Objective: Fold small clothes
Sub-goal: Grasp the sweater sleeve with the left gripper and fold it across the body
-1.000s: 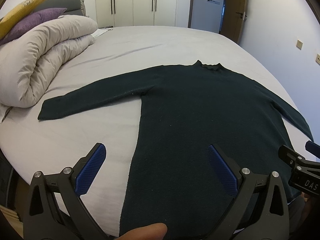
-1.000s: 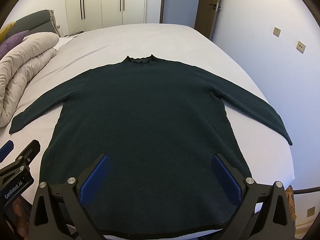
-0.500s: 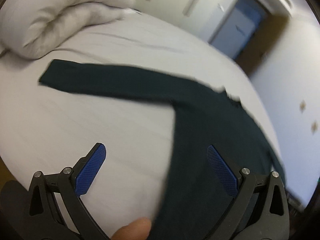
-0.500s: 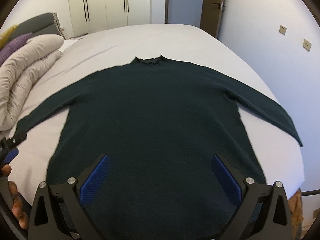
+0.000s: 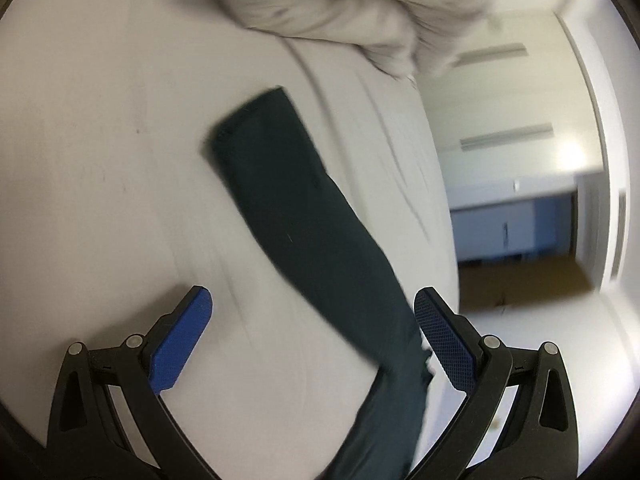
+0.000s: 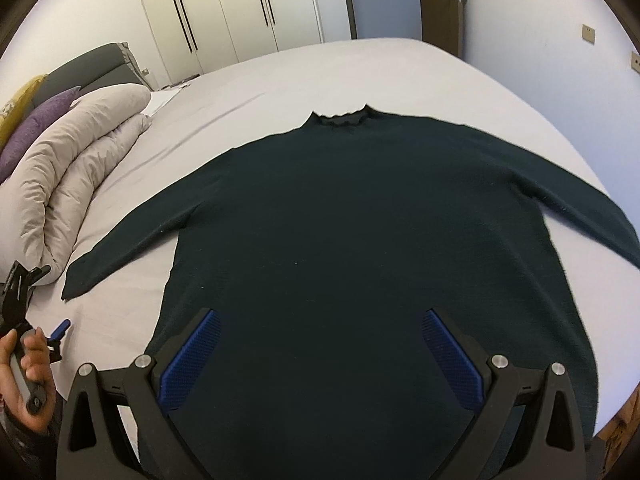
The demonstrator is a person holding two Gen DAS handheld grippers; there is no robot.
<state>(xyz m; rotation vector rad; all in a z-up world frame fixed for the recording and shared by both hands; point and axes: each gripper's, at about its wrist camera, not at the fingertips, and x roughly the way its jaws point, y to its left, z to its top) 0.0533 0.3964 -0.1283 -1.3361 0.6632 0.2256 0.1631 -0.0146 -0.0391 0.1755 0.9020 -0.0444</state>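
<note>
A dark green sweater (image 6: 360, 240) lies flat and face-up on a grey-sheeted bed (image 6: 360, 68), sleeves stretched out to either side and collar toward the far wardrobes (image 6: 240, 12). The left gripper (image 5: 312, 340), jaws spread and holding nothing, points along the left sleeve (image 5: 288, 200) toward its cuff; the right gripper (image 6: 320, 348), equally wide and empty, hovers above the hem. The knit looks soft, limp and light, likely to sag and stretch when lifted, so cuff and hem edges seem the surest holds. A rolled beige duvet (image 6: 72, 168) lies just beyond the left cuff, with purple and yellow pillows (image 6: 32, 124) behind; it could crowd a sweeping fold.
</note>
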